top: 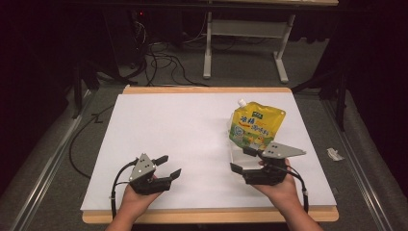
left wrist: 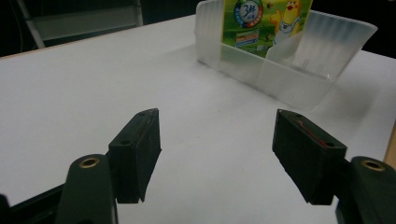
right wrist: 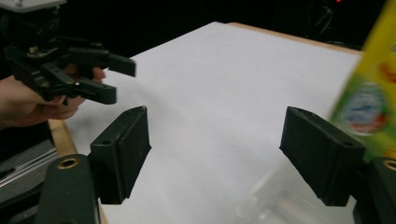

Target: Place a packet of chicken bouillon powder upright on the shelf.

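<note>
A yellow drink pouch point(top: 257, 126) with a white spout stands upright in a clear plastic bin point(top: 239, 153) on the right half of the white table top point(top: 183, 130). My right gripper point(top: 239, 159) is open at the bin's near side, jaws pointing left, with nothing between them. In the right gripper view the pouch point(right wrist: 373, 102) sits beyond the right jaw and the bin's rim point(right wrist: 280, 200) lies below my gripper point(right wrist: 215, 158). My left gripper point(top: 172, 165) hovers open and empty over the near left of the table. From the left gripper view point(left wrist: 217, 158), bin point(left wrist: 285, 65) and pouch point(left wrist: 266, 23) stand farther off.
The table's wooden front edge point(top: 207, 215) runs just behind both hands. A white desk frame point(top: 245, 33) and cables point(top: 159, 62) are on the floor beyond the table. A scrap of paper point(top: 334, 154) lies off the right edge.
</note>
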Motion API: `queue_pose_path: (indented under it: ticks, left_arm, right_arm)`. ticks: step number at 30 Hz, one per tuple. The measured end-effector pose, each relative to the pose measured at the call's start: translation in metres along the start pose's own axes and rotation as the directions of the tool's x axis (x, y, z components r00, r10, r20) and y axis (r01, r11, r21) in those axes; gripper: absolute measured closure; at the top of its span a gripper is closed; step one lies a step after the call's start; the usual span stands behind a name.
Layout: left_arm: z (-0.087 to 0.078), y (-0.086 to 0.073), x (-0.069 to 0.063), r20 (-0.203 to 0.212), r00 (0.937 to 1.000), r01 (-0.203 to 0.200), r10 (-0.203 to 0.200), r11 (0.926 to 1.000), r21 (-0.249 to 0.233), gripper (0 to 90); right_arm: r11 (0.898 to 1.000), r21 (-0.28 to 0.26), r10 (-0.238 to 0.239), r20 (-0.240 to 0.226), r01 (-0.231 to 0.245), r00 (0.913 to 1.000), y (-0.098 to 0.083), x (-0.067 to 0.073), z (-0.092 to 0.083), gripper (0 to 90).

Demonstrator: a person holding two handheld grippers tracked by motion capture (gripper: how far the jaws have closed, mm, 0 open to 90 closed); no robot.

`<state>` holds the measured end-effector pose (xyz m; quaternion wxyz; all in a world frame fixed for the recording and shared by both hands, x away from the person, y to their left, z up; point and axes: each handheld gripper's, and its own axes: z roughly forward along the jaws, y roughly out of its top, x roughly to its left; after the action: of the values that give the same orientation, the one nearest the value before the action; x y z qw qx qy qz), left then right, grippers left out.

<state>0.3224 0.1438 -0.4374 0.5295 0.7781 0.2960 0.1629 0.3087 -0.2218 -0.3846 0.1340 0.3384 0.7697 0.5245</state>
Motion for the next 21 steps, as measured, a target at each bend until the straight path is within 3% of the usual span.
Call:
queue_pose_path:
  ticks: [3,4,8,13,21]
  left_arm:
    - [0.005,-0.004,0.003,0.004,0.9998,0.018,-0.018,0.9996,0.022,33.0]
    - [0.006,-0.004,0.003,0.006,0.9997,0.025,-0.025,0.9994,0.025,32.9]
    - [0.009,-0.003,0.0,-0.008,0.9992,0.04,-0.04,0.9988,0.028,32.2]
    - [0.013,-0.001,-0.005,-0.008,0.9982,0.059,-0.059,0.9978,0.031,30.0]
    - [0.019,-0.002,-0.006,0.015,0.9979,0.063,-0.064,0.9961,0.063,27.3]
  right_arm:
    - [1.0,0.008,0.018,-0.053,-0.017,0.9984,-0.009,0.012,0.019,19.7]
    - [0.999,0.051,0.001,-0.07,0.003,0.9976,-0.013,0.019,0.027,16.7]
    - [0.998,0.065,-0.012,-0.08,0.017,0.9968,-0.025,0.032,0.03,17.7]
    - [0.996,0.08,-0.023,-0.075,0.028,0.9969,-0.035,0.028,0.025,18.1]
    - [0.998,0.053,-0.016,-0.051,0.019,0.9986,-0.031,0.018,0.018,18.8]
